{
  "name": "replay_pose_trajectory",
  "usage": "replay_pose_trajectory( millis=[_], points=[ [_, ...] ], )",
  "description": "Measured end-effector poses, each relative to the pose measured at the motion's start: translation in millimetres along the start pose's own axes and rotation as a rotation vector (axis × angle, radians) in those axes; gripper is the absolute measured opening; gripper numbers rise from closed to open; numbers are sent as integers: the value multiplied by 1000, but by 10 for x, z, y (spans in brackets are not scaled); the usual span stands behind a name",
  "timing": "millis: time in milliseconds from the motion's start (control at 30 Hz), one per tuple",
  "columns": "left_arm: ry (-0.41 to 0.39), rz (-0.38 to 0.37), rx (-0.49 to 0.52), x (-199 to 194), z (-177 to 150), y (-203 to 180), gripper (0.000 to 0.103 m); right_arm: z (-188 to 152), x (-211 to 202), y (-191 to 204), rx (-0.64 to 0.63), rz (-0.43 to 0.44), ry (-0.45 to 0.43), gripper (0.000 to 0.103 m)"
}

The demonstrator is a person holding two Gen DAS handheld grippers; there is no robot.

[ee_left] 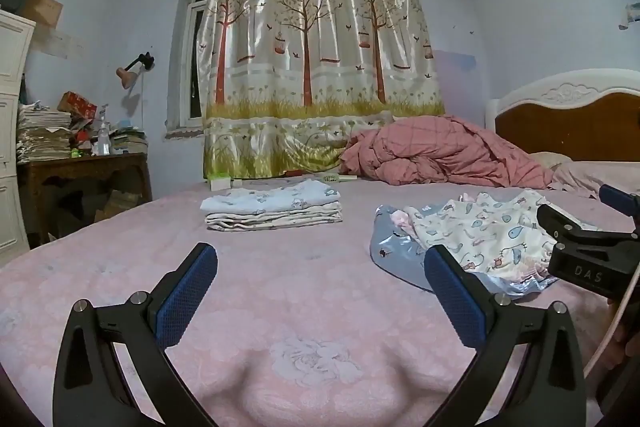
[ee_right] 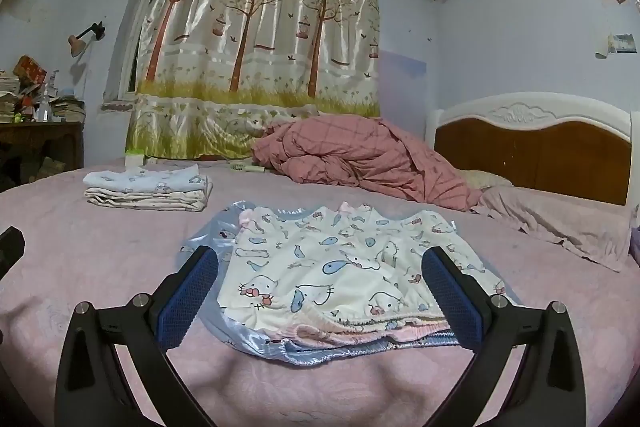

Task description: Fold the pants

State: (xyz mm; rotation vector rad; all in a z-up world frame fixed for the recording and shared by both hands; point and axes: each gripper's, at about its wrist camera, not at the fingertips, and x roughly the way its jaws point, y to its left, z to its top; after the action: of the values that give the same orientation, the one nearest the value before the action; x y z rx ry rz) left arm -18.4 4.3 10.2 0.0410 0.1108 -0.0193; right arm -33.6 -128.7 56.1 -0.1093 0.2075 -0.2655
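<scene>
The left gripper (ee_left: 320, 291) is held with its blue pads spread wide over bare pink bedspread (ee_left: 280, 307), nothing between them. The right gripper (ee_right: 320, 297) is likewise spread wide, and the stack of unfolded printed pants (ee_right: 332, 275) is seen between its fingers, elastic waistbands nearest, untouched as far as can be told. A folded pile (ee_left: 272, 205) is seen well beyond the left fingers. Several garments are layered, the lowest one shiny blue; if a pinch is made at the stacked waistbands, more than one pair could be lifted, or the slippery layer dragged off crooked.
</scene>
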Motion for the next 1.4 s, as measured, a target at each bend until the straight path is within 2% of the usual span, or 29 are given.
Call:
replay_pose_trajectory(
  millis=[633,1400],
  points=[
    [-25,14,-6,-32,-48,38,103,2,-12,14,0,-3,-5,103],
    [14,16,-11,42,-120,97,103,2,-21,-17,2,-14,1,103]
  ],
)
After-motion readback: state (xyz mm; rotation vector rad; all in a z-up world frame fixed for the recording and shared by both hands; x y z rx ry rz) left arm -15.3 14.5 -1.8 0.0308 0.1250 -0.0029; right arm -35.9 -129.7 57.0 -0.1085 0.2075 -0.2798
